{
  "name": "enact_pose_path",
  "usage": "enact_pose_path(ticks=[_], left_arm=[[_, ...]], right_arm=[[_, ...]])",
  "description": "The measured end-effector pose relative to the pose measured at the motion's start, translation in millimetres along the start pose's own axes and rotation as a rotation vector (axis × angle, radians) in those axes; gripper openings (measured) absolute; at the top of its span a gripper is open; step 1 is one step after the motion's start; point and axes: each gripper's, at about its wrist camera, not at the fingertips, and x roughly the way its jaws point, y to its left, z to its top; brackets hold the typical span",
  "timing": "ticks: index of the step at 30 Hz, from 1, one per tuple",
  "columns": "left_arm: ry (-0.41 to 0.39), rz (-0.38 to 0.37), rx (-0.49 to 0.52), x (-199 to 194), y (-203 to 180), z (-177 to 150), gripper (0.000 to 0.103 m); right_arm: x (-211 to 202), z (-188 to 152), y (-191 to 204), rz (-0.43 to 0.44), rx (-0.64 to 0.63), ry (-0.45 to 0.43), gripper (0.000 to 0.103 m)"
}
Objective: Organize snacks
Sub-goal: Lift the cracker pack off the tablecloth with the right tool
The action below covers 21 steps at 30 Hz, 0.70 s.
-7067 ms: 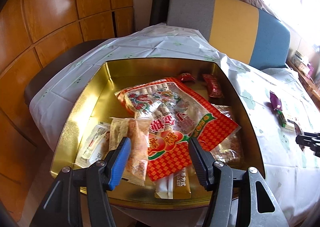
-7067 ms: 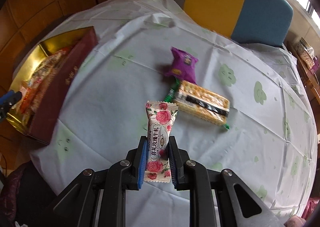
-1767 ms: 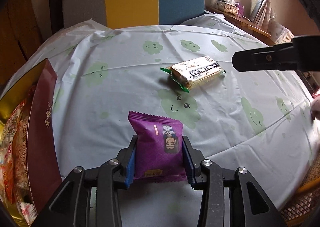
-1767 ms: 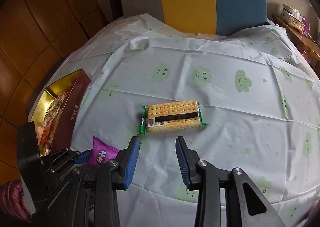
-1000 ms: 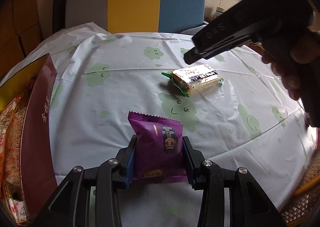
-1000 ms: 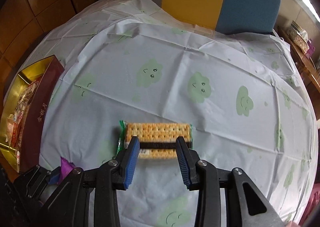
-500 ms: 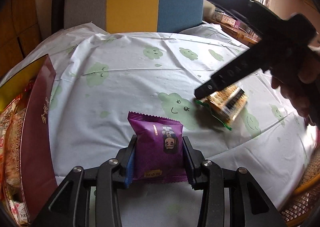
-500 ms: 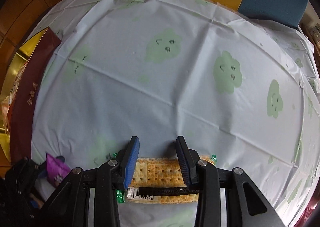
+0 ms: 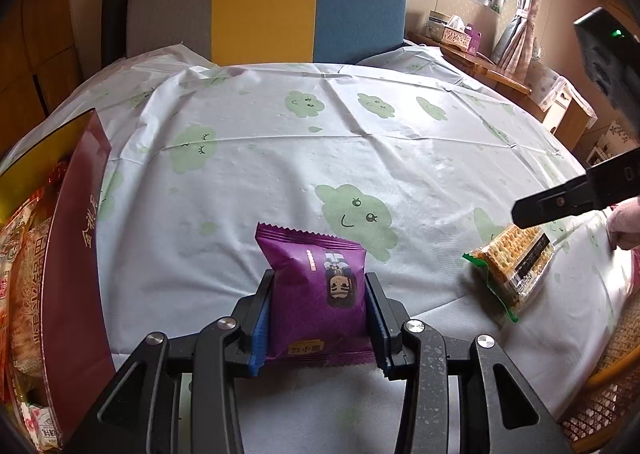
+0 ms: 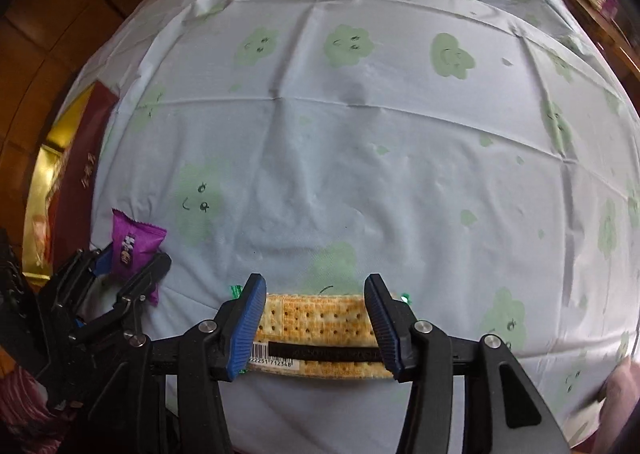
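Note:
My left gripper (image 9: 319,282) is shut on an upright purple snack pack (image 9: 316,278), just above the cloud-print tablecloth (image 9: 320,142). From the right wrist view the same gripper (image 10: 128,258) and purple pack (image 10: 132,238) show at the lower left. A cracker pack (image 9: 512,266) in clear wrap lies on the cloth at the right, under a finger (image 9: 560,202) of my right gripper. That gripper (image 10: 314,318) hangs over the cracker pack (image 10: 316,322), its jaws opening. The pack runs crosswise under both blue pads (image 10: 244,326), which do not press on it.
A gold tin with a maroon wall (image 9: 76,234), full of snack bags, stands at the table's left edge (image 10: 80,158). A grey, yellow and blue chair back (image 9: 264,6) is behind the table. A wicker seat (image 9: 612,386) and a person's hand (image 9: 624,226) are at the right.
My right gripper pulled the cracker pack from mid-table toward the near right edge, and its jaws have widened off the pack. The left gripper and purple pack stayed still.

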Motion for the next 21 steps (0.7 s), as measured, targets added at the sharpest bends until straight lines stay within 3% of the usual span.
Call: enact_pose_path(ticks=[5,10,15,21], left_arm=[[0.001,-0.003,-0.001,1,0,0,0.043],[0.006,-0.001,0.000,1,0,1,0.043],[0.009,0.004,0.001,1,-1,1,0.043],[0.005,0.011,-0.001,1,-1,0,0.043]], right_arm=[[-18,-35,-19,0.036,0.201,0.005,0.052],[1,-58,-12,0.116,0.233,0.062,0.052],[13,-29,-15,0.065,0.238,-0.018,0.053],[16,4,-7,0.044,0.177,-0.071,0.065]])
